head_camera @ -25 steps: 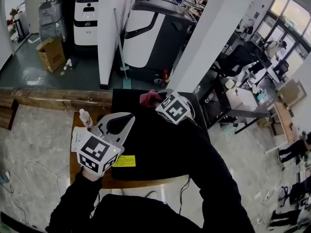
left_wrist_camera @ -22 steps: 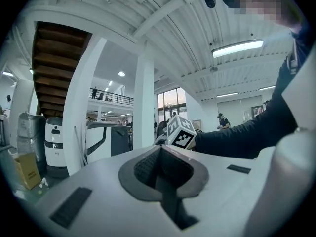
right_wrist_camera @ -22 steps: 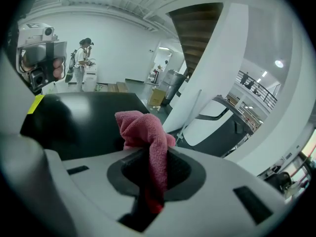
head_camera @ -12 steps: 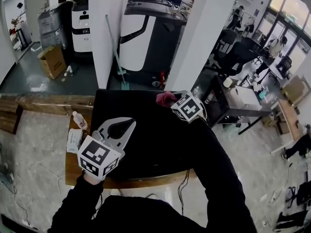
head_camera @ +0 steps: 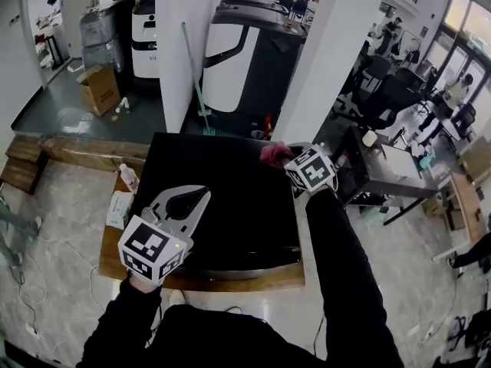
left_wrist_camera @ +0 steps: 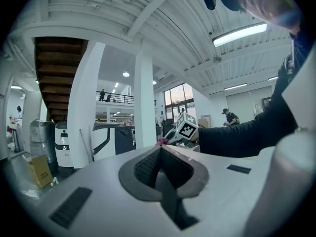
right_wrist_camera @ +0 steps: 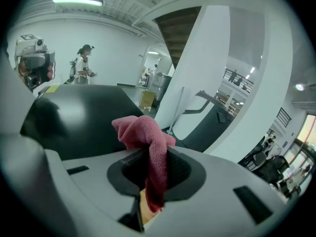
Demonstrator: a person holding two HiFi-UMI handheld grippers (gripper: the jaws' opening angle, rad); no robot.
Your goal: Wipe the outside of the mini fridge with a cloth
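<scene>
The black mini fridge (head_camera: 222, 198) fills the middle of the head view, seen from above; its top also shows in the right gripper view as a dark surface (right_wrist_camera: 84, 115). My right gripper (head_camera: 288, 162) is shut on a pink-red cloth (head_camera: 275, 154) at the fridge's far right top corner; the cloth (right_wrist_camera: 145, 142) bunches out past the jaws. My left gripper (head_camera: 198, 195) hovers over the fridge's near left part, jaws closed with nothing between them (left_wrist_camera: 159, 154).
The fridge stands on a wooden board (head_camera: 115, 261). A plastic bottle (head_camera: 129, 176) and a white packet (head_camera: 119, 208) lie to its left. White pillars (head_camera: 184, 60), a dark machine (head_camera: 249, 67) and a cardboard box (head_camera: 100, 89) stand beyond. Desks and chairs are at right.
My right gripper has slid the cloth to the right along the fridge's far edge, toward its right corner. The left gripper stays about where it was.
</scene>
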